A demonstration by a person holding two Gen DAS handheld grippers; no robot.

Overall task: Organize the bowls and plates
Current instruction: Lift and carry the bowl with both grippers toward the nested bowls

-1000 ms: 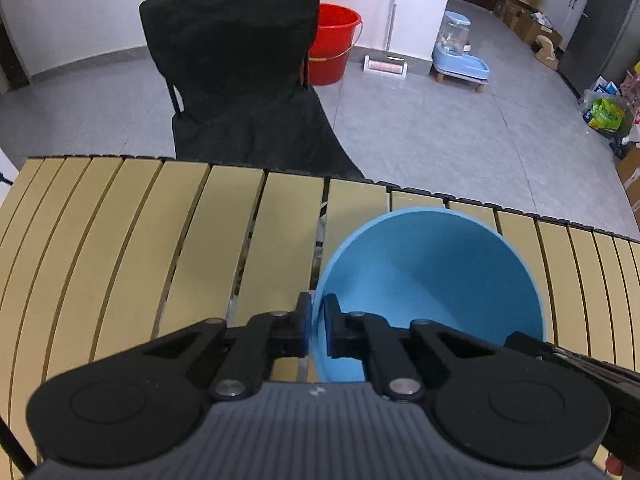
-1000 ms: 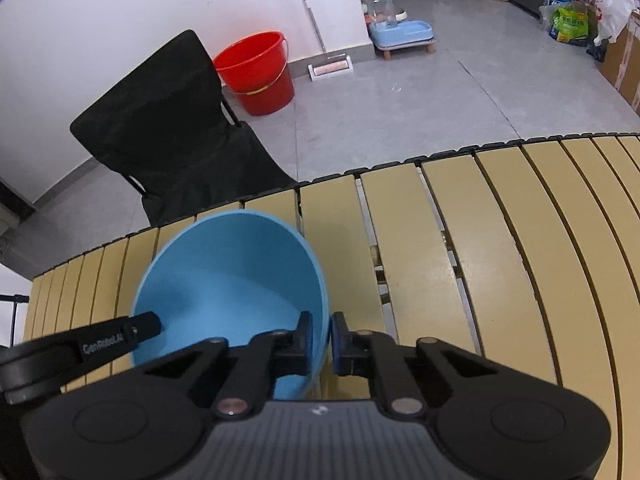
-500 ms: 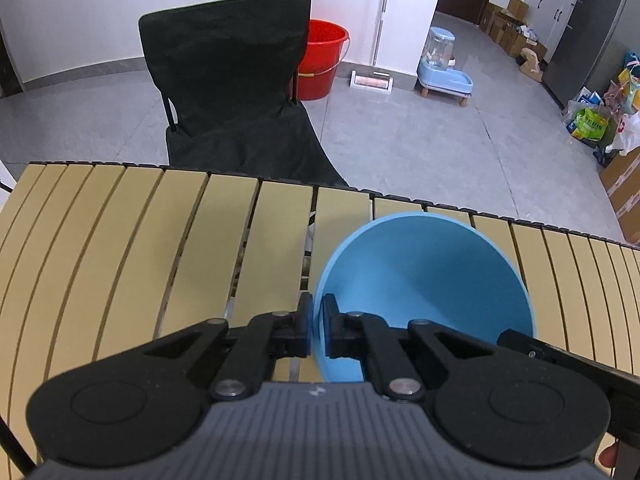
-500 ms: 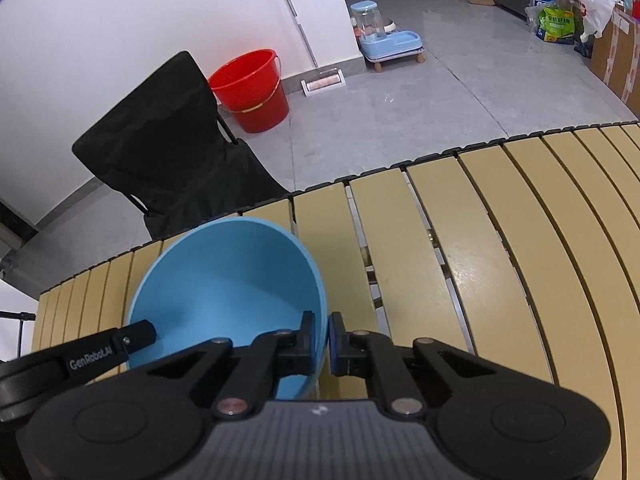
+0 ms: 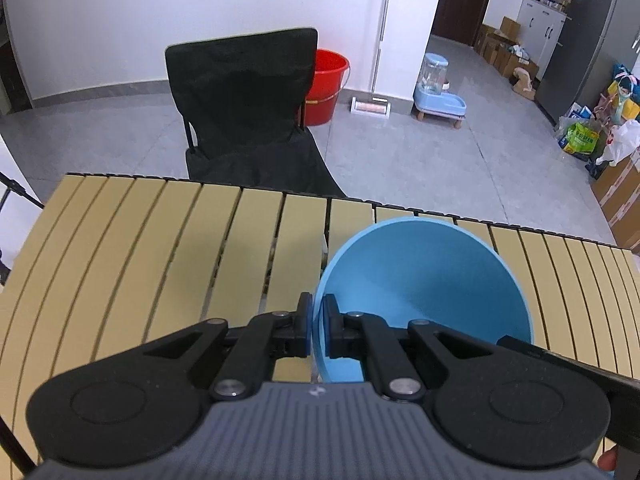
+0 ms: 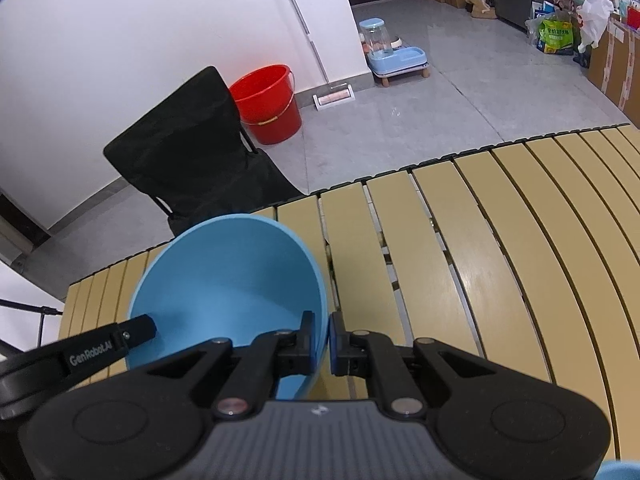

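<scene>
A light blue bowl (image 5: 424, 280) is held in the air above the slatted yellow table (image 5: 160, 248). My left gripper (image 5: 317, 320) is shut on the bowl's left rim. My right gripper (image 6: 323, 332) is shut on the bowl's right rim; the bowl (image 6: 228, 280) fills the left of the right wrist view. Each gripper's arm shows at the edge of the other view. No plates are in view.
A black folding chair (image 5: 248, 112) stands just past the table's far edge. A red bucket (image 5: 326, 84) and a blue pet feeder (image 5: 438, 88) sit on the grey floor behind it. Boxes and bags (image 5: 600, 140) line the right side.
Both grippers have lifted with the bowl, so the table looks farther below and more of the room shows. Both grips on the rim are unchanged.
</scene>
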